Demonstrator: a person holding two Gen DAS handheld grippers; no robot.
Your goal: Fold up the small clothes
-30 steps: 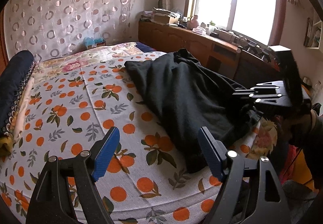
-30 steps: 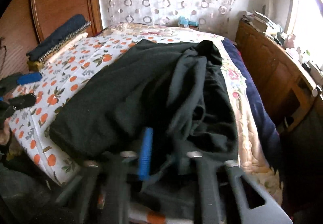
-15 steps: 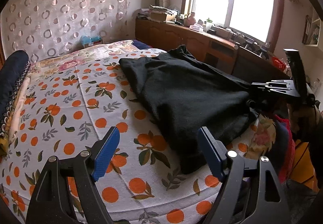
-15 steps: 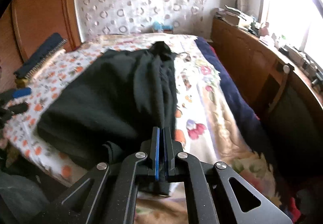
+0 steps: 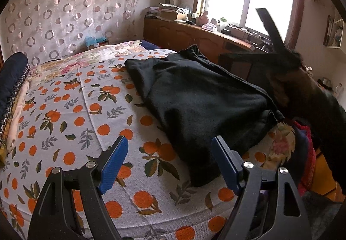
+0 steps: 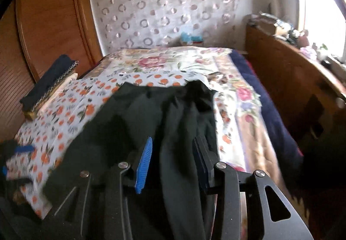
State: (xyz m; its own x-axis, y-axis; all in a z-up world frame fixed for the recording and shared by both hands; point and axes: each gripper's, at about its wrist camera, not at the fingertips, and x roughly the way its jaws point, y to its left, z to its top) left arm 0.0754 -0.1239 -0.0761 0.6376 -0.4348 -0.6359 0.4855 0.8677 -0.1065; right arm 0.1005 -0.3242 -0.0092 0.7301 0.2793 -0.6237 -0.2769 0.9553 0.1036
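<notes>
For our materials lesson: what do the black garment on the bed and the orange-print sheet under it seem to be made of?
Black garment: probably soft knit or fleece, matte and slightly fuzzy, draping in loose folds.
Orange-print sheet: apparently woven cotton, matte, with a visible weave grain and a crease line.

Your right hand-held gripper (image 5: 270, 30) shows only as a dark motion blur; the black garment (image 6: 173, 132) runs off the frame's bottom edge.

My left gripper (image 5: 169, 163): matt black plastic arms, ribbed blue pads (image 5: 113, 165), shiny metal screws. Black garment (image 5: 201, 101) under me: soft matt knit, slightly fuzzy. Orange-print sheet (image 5: 71, 123): coarse woven cloth. Cabinet (image 5: 183, 34): varnished wood, mild sheen. Curtain (image 5: 64, 13): sheer fabric, glossy rings.
</notes>
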